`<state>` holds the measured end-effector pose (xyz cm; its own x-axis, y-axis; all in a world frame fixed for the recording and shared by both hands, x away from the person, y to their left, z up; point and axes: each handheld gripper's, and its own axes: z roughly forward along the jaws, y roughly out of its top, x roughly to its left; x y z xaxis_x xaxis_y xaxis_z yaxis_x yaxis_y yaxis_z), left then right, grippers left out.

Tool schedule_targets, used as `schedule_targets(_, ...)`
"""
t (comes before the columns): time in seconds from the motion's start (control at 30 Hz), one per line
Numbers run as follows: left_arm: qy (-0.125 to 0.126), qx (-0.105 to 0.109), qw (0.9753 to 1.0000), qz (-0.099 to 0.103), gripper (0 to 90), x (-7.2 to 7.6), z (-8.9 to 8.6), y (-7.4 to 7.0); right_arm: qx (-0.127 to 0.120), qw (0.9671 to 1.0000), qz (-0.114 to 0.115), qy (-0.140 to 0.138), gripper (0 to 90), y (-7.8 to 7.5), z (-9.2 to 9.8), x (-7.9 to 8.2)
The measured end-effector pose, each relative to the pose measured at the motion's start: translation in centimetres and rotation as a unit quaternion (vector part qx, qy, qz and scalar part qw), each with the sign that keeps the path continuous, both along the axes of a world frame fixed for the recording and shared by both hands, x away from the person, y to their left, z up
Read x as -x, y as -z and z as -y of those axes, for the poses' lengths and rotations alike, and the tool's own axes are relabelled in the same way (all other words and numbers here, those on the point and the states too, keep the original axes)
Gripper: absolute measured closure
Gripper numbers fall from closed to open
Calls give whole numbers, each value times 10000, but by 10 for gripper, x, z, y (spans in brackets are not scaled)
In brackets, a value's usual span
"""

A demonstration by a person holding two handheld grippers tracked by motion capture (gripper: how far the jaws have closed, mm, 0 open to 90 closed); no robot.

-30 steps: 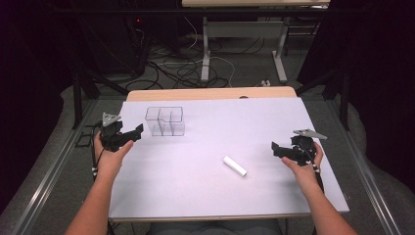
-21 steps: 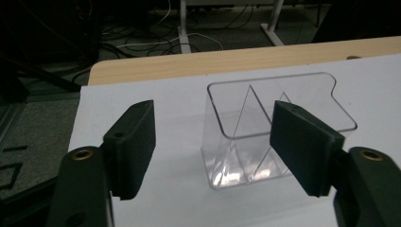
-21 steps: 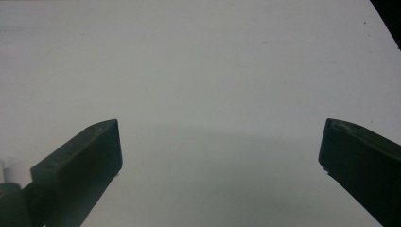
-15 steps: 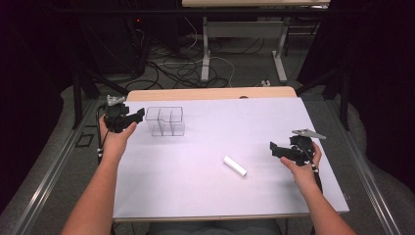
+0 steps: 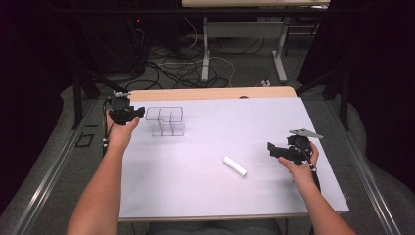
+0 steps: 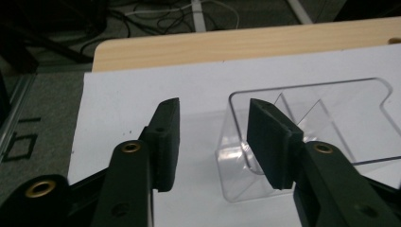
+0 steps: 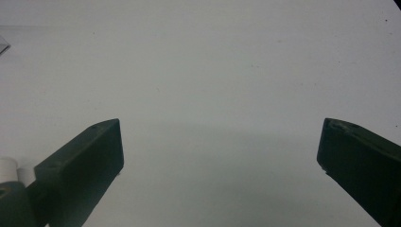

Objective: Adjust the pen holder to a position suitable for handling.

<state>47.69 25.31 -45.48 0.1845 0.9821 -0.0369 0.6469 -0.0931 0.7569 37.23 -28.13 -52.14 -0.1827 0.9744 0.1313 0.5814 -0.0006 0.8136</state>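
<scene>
High view: left gripper (image 5: 138,113) at the far-left part of the tabletop (image 5: 220,196), right beside the clear divided box (image 5: 165,121). Left gripper view: jaws part open, straddling the box's (image 6: 302,127) near-left corner wall, one jaw inside, one outside; contact can't be told. Box sits near the far edge, with wood strip (image 5: 210,93) behind it. Right gripper (image 5: 272,150) near the right edge, jaws wide open, holding nothing. One white cylinder (image 5: 235,166) mid-tabletop, just left of it, well apart from the box. Open white surface all round. Count: one box, one cylinder, two grippers.
</scene>
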Motion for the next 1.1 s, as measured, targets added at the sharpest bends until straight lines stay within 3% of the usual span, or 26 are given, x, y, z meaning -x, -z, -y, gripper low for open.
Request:
schedule_targets(0.13, -85, 58, 9997, -202, 593, -5, -1, 6, -26, 10000, -20, 5, 11, 1, 0, -1)
schedule_targets(0.53, 12, 387, 9990, -243, 737, -9, 8, 12, -31, 10000, -86, -9, 25, 3, 1, -2)
schedule_targets(0.73, 73, 524, 9965, -650, 831, -11, 12, 16, -19, 9999, -141, 1, 42, 5, 1, -2)
schedule_targets(1.1, -263, 606, 9953, -712, 874, -10, 17, 15, -29, 9998, -201, -27, 63, 6, 0, -3)
